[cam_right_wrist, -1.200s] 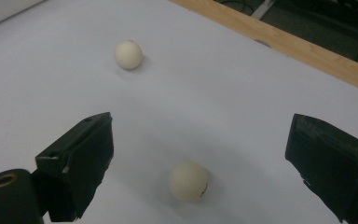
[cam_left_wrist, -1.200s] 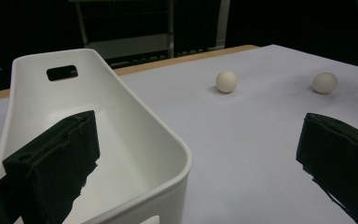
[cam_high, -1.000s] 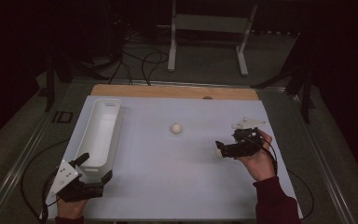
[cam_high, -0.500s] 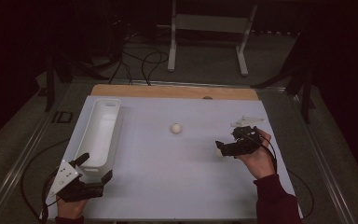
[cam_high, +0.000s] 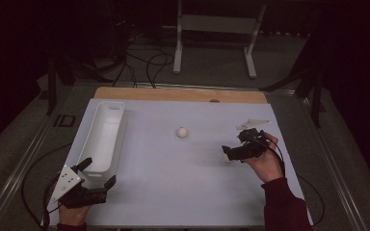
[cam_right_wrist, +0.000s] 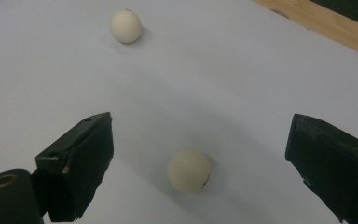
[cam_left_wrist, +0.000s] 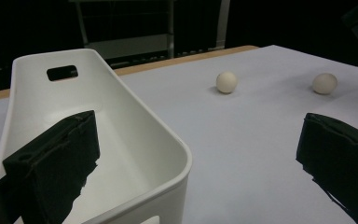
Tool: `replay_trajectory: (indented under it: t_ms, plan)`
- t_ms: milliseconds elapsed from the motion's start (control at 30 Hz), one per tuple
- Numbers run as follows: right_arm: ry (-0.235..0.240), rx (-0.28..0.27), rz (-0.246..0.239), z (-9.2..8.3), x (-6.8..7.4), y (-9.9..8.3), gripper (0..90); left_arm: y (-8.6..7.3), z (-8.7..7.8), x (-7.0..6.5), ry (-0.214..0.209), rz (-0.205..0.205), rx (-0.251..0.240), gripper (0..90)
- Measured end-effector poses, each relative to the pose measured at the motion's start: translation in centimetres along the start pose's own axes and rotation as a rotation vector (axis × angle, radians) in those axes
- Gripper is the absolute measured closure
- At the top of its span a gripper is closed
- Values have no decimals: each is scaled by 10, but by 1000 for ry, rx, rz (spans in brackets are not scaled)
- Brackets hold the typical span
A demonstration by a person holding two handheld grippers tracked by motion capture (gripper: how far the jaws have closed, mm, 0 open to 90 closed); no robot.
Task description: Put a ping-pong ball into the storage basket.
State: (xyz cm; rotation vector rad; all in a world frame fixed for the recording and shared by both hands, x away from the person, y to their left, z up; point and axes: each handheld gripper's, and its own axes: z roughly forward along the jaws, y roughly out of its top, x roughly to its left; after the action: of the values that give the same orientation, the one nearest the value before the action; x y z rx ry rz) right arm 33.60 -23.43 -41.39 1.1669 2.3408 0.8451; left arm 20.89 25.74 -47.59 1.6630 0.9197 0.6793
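I hold my right gripper (cam_high: 227,155) low over the white surface (cam_high: 173,183), well to the right of the white bin (cam_high: 103,137), and its fingers (cam_right_wrist: 74,163) stand wide apart. In the right gripper view a cream ball (cam_right_wrist: 189,170) lies on the surface between them, closer to the finger on that view's left, touching neither. In the high view this near ball (cam_high: 227,158) is mostly hidden under the fingertips, only a pale edge peeking out.

A second ball (cam_high: 182,132) rests out in the open, between the bin and my right gripper, well apart from both. The right gripper view shows it as the far ball (cam_right_wrist: 126,25), beyond the fingers and toward the upper left of that view.

My left gripper (cam_high: 98,174) sits at the near end of the bin, fingers (cam_left_wrist: 56,163) also spread wide, holding nothing. In the left gripper view one finger hangs over the inside of the bin (cam_left_wrist: 121,116) and the other stands outside it over the bare surface, so the bin's near rim lies between them. I can't tell whether either finger touches the rim.

The bin lies lengthwise, running away from me along the left side of the surface, a handle slot (cam_left_wrist: 62,72) cut in its far wall. From the left gripper view both balls (cam_left_wrist: 226,82) sit on the surface beyond the bin's right wall, the one farther right (cam_left_wrist: 325,83) being the one by my right gripper.
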Motion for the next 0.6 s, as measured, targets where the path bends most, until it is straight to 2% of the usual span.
replay_trajectory:
  t_ms: [600]
  plan:
    - [9,47,5,7,-2,1,72,0,0,0,0,0,2,0]
